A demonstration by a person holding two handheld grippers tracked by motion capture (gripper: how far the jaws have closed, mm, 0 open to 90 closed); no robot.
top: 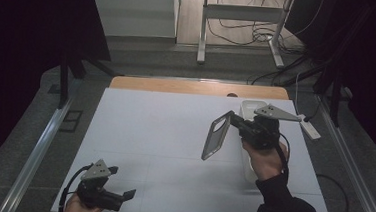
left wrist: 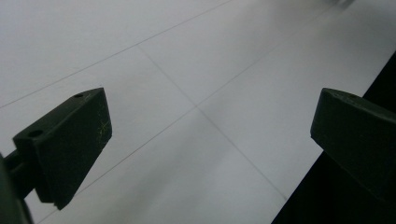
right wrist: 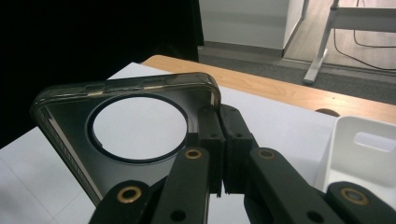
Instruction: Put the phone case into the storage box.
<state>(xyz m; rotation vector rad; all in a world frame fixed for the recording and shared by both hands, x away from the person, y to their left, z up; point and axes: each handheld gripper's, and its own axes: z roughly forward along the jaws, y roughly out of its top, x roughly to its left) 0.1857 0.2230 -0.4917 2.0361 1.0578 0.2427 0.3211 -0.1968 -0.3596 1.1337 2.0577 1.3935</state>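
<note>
Right gripper (top: 231, 120) clamped on edge of phone case (top: 216, 136), held above table (top: 164, 134); left gripper (top: 120, 181) jaws apart, empty.

A: What sits in front of my left tool (left wrist: 205, 135)?

B: A pale worktop (left wrist: 187, 56) with thin lines crossing it.

A: My jaws stand wide apart, one low at the left, one at the right, nothing between them.

B: And at the lower right?

A: The worktop's edge, then darkness beyond it.
</note>
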